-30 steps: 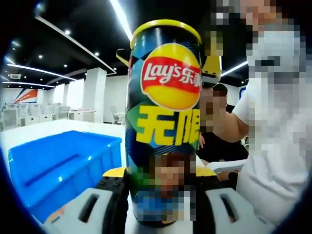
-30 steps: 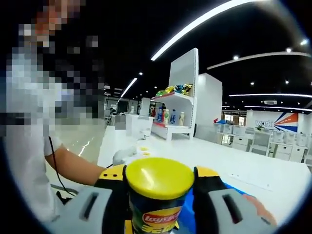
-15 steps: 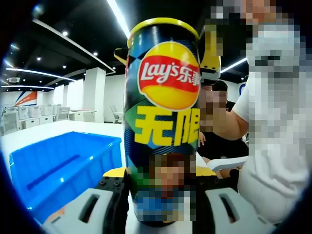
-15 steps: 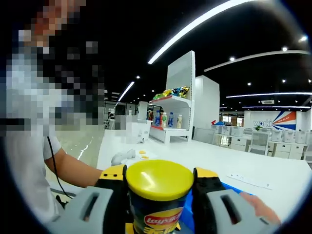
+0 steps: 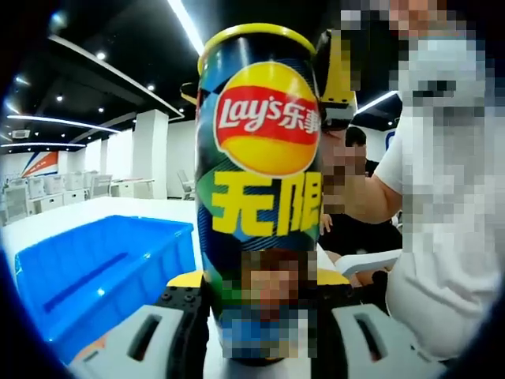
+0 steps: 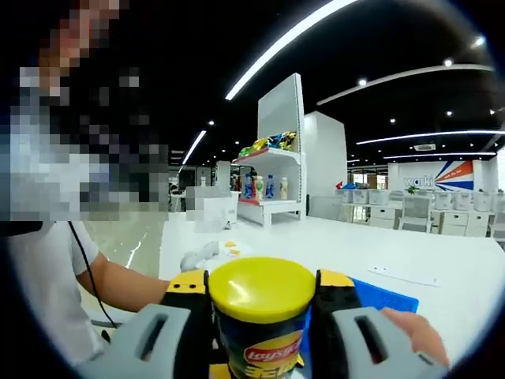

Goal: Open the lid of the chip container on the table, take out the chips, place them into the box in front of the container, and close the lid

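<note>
Chips stay sealed inside a tall dark cylindrical chip can (image 5: 259,181) with a red and yellow Lay's logo, which stands upright in the middle of the left gripper view. To its left, a blue rectangular plastic box (image 5: 95,272) sits open-topped on the white surface (image 5: 47,217), close beside the can. The left hand-held gripper (image 5: 259,316) rises from the bottom of that view with its 2 grey and black jaws pressed against the lower part of the can, 1 on each side, gripping it. The can's round yellow plastic lid (image 5: 254,33) is on top. Just right of the lid, part of the right hand-held gripper (image 5: 335,87), yellow and black, sits against the can's upper edge. Farther right, a person in a white shirt (image 5: 446,237) stands close to the can.

In the right gripper view, the person's white sleeve and bare forearm (image 6: 118,284) fill the left side. At the bottom centre, the right hand-held gripper (image 6: 262,312) holds the can's top: its 2 jaws close on the yellow lid (image 6: 262,288) from either side. Below the lid, a strip of the can's logo (image 6: 268,351) shows. Right of the jaws lies a corner of the blue box (image 6: 379,298), with a person's hand (image 6: 410,332) at the lower right. Behind, the white surface (image 6: 347,245) stretches away towards a white shelf unit (image 6: 272,185) stocked with bottles and bags.
</note>
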A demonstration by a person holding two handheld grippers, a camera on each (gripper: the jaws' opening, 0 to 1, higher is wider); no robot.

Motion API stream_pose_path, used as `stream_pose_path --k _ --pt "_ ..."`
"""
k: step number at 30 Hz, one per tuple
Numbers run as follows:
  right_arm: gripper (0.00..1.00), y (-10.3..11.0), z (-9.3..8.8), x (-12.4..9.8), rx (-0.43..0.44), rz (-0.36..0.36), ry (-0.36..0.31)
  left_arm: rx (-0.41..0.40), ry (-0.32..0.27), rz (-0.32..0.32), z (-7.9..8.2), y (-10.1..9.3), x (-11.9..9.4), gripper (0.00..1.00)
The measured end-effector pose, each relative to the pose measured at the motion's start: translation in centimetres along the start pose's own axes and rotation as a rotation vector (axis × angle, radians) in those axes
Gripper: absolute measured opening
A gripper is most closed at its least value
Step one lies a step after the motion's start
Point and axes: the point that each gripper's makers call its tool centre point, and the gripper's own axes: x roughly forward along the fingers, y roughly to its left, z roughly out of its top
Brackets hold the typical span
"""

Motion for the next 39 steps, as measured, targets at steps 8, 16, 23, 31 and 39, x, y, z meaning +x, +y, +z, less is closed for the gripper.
stream_pose_path --k 8,16,23,31,39 --pt "0.41 -0.2 0.0 -0.3 0.036 -0.017 -0.009 0.012 0.004 0.002 0.0 -0.1 0.2 0.49" --pt "0.43 0.0 0.0 -0.4 0.043 -0.018 -0.025 0.017 0.004 0.0 -0.1 -0.1 0.3 0.49" --pt "0.53 0.9 -0.6 -0.3 -0.187 0.056 -0.053 0.029 0.021 -0.001 -0.1 -0.1 0.3 0.49" --pt "0.47 0.3 0.0 -0.3 -0.123 0.023 -0.068 0.028 0.025 -0.001 -0.2 0.0 0.4 0.49" --pt "0.42 -0.1 0.0 -0.3 -0.026 -0.03 -0.036 0.033 0.037 0.012 -0.3 0.0 0.3 0.49"
